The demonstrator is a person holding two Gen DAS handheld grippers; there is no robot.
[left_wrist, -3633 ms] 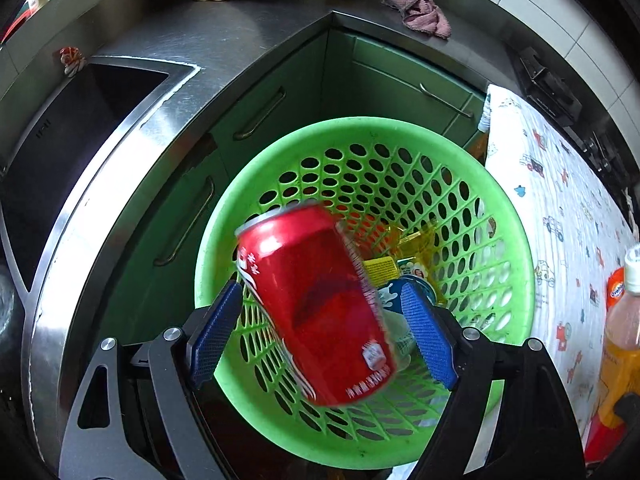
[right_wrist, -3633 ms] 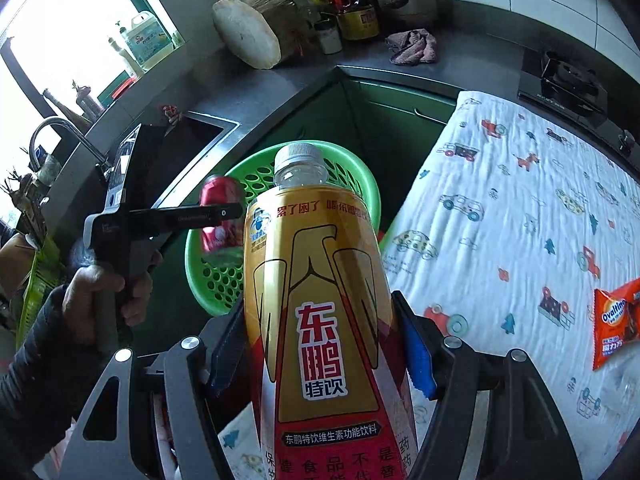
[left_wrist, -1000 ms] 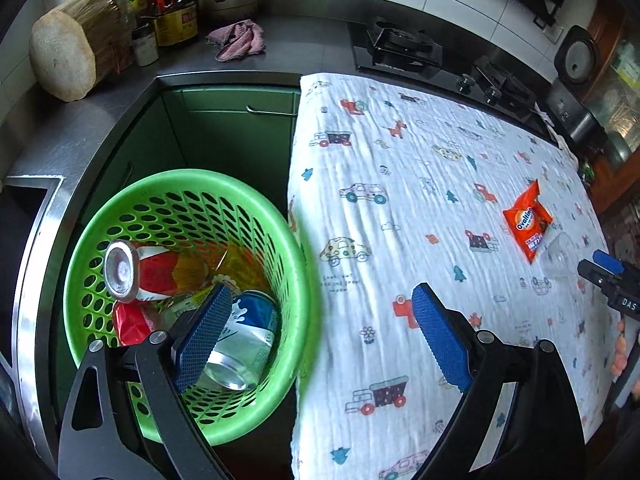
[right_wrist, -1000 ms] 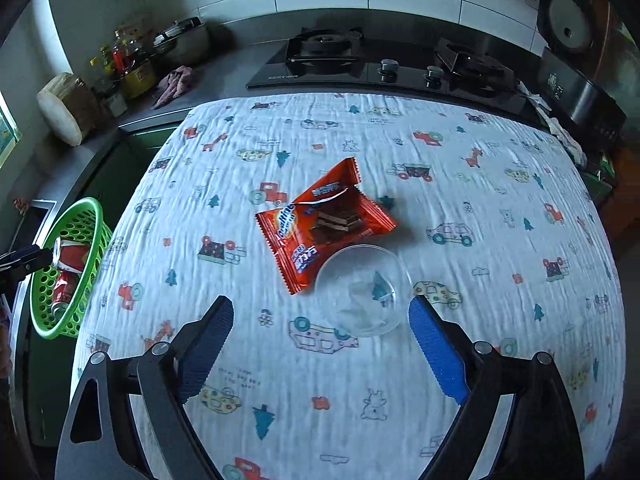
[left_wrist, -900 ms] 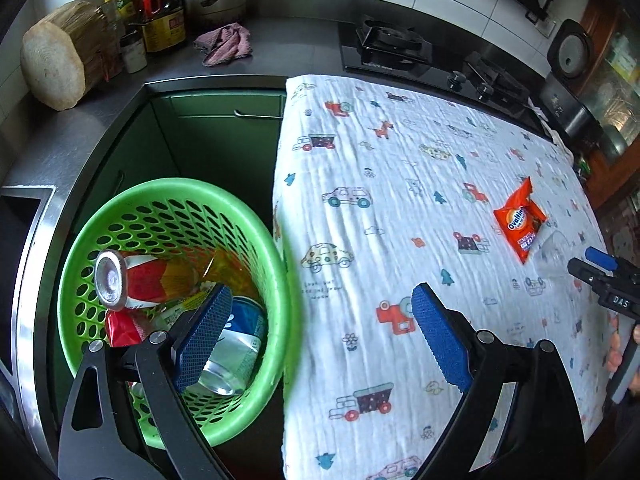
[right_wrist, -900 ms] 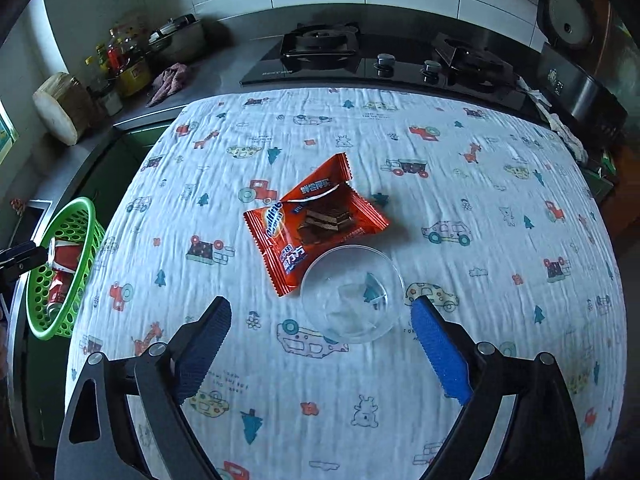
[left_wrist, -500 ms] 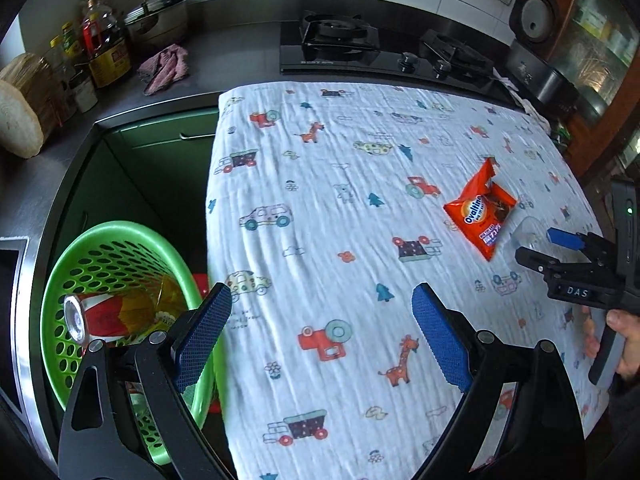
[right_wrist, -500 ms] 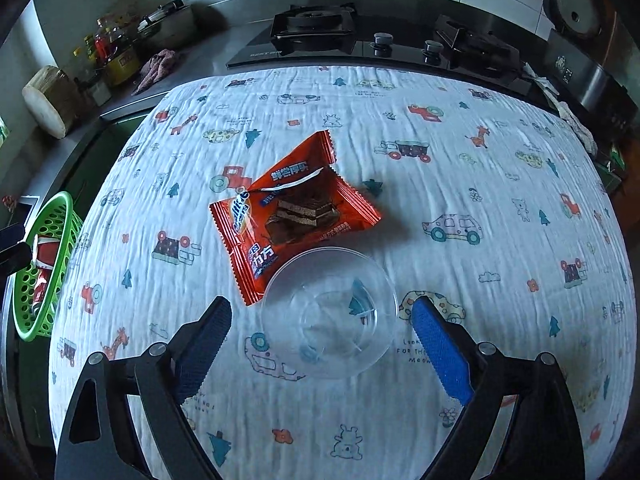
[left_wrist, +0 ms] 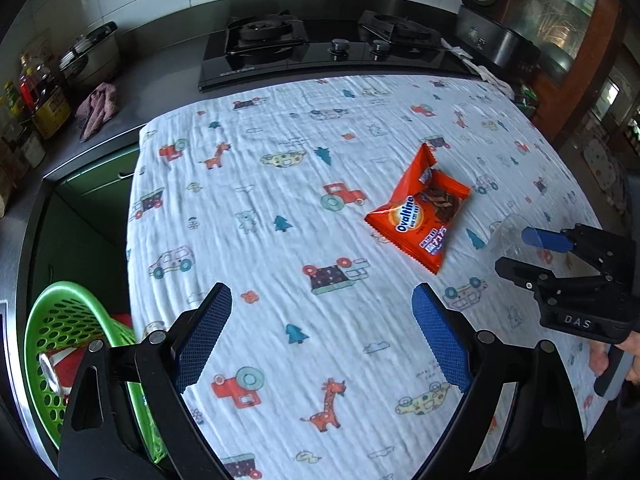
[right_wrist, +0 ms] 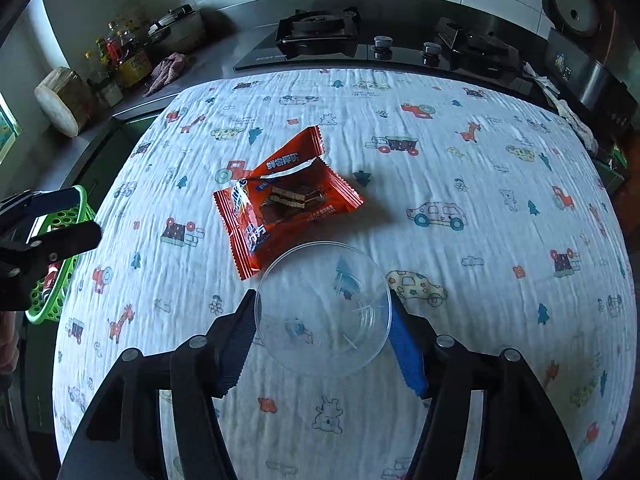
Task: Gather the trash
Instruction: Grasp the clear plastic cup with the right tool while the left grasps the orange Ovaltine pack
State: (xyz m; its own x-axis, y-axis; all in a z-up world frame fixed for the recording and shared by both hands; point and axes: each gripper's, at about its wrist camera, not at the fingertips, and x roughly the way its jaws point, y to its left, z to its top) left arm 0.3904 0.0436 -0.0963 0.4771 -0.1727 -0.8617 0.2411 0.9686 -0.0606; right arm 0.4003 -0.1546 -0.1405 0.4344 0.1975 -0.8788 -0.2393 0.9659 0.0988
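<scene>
A clear plastic cup (right_wrist: 323,309) stands on the patterned tablecloth (right_wrist: 460,168). My right gripper (right_wrist: 323,338) has its jaws closed in against the cup's two sides. The cup also shows faintly in the left wrist view (left_wrist: 505,236), with the right gripper (left_wrist: 520,254) around it. An orange Ovaltine wrapper (right_wrist: 280,200) lies just beyond the cup; it also shows in the left wrist view (left_wrist: 420,216). My left gripper (left_wrist: 320,340) is open and empty above the cloth, short of the wrapper. The green trash basket (left_wrist: 64,332) with a red can (left_wrist: 60,368) sits below the table's left edge.
A gas hob (left_wrist: 320,48) runs along the back counter. Bottles and a pot (left_wrist: 48,80) and a pink rag (left_wrist: 98,110) stand at the back left. A rice cooker (left_wrist: 492,36) sits at the back right. The basket also shows at the left in the right wrist view (right_wrist: 60,280).
The red can and the bottle went into the basket. Both grippers swung to the table. My right gripper moved up to the clear cup and closed in on it; my left moved toward the wrapper.
</scene>
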